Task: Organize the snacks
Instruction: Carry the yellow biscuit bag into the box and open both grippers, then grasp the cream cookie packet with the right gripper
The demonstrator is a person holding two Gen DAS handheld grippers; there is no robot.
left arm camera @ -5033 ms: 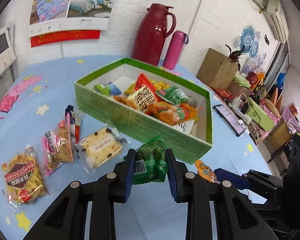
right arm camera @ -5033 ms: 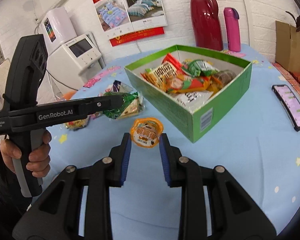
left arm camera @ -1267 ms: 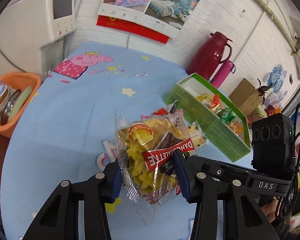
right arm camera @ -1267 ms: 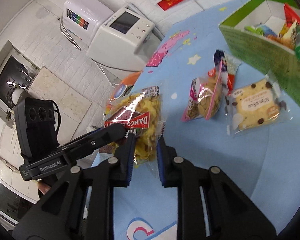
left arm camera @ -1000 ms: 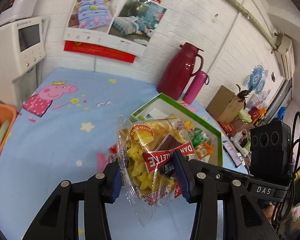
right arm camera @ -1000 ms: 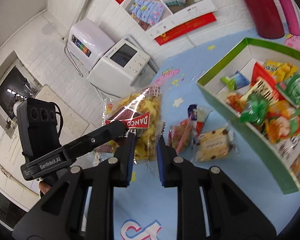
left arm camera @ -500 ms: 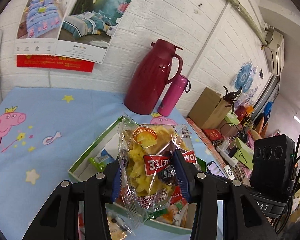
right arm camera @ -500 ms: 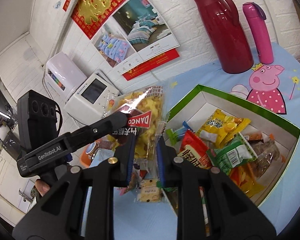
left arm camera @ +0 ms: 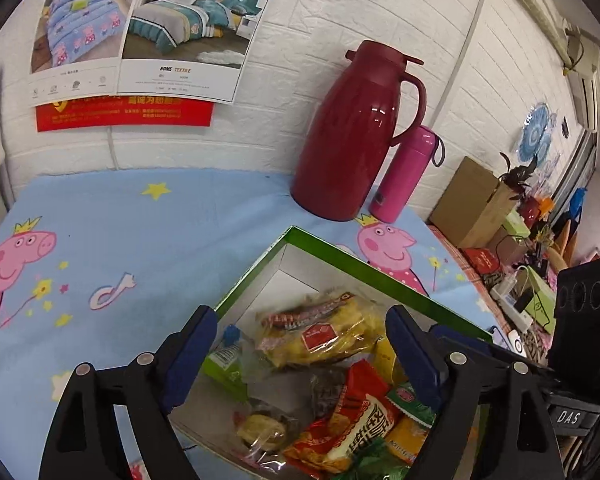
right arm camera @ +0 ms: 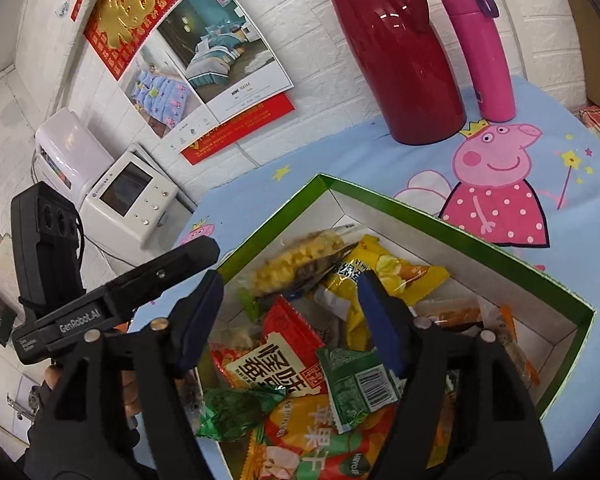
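Note:
A green-rimmed cardboard box point(left arm camera: 342, 250) point(right arm camera: 460, 236) on the blue tablecloth holds several snack packets. The clear bag of yellow butter biscuits point(left arm camera: 324, 338) point(right arm camera: 300, 258) lies loose in the box's far corner, on top of other packets. My left gripper point(left arm camera: 300, 350) hovers open over the box, its fingers either side of the bag and apart from it. My right gripper point(right arm camera: 290, 306) is open too, above the red packet point(right arm camera: 284, 356) and the green packets point(right arm camera: 360, 384). The left gripper's body point(right arm camera: 112, 292) shows at the left of the right wrist view.
A dark red thermos jug point(left arm camera: 358, 140) point(right arm camera: 396, 48) and a pink flask point(left arm camera: 404, 174) point(right arm camera: 482, 48) stand behind the box by the white brick wall. A brown carton point(left arm camera: 472, 200) and clutter sit at the right. A white appliance point(right arm camera: 128, 196) stands at the left.
Both grippers held the biscuit bag and carried it over the box. Now both have opened and the bag has dropped into the box's far corner.

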